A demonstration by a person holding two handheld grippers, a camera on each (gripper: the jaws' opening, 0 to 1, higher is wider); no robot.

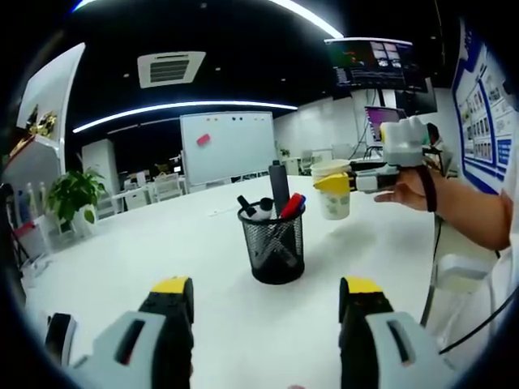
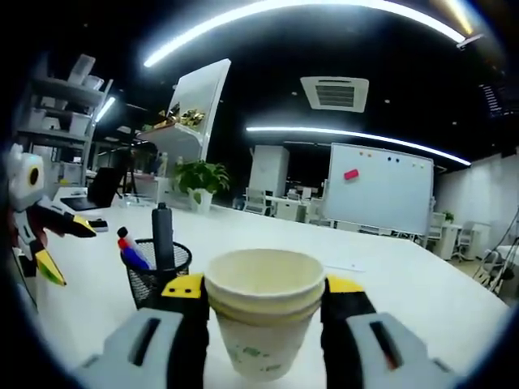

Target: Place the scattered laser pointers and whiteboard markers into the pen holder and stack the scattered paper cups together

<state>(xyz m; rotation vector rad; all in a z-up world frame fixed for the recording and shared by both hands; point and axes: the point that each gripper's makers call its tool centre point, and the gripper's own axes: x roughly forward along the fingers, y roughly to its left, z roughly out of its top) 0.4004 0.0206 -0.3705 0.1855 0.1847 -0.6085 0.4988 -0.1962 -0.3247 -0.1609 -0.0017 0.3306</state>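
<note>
My right claw (image 2: 263, 324) is clamped on a stack of paper cups (image 2: 264, 320), one jaw on each side of the stack just below the rims, and the stack is upright. In the left gripper view that same claw (image 1: 345, 183) comes in from the right, with my hand (image 1: 412, 188) behind it, holding the cups (image 1: 332, 193) above the white counter (image 1: 162, 243), beyond and to the right of the pen holder (image 1: 275, 243). My left claw (image 1: 268, 312) is spread wide with nothing between its jaws, and it points at the holder from the near side. The holder is a black mesh cup standing upright on the counter; pens (image 1: 281, 198) stick out of it, one with a red cap, a tall dark one, and black-capped ones leaning left. In the right gripper view the holder (image 2: 156, 271) sits left of the cups and behind my left jaw, with the pens (image 2: 162, 235) rising from it, and my left claw (image 2: 49, 243) shows at the far left edge. A whiteboard (image 1: 229, 146) stands across the room, and a potted plant (image 1: 75, 194) sits past the counter's left end.
</note>
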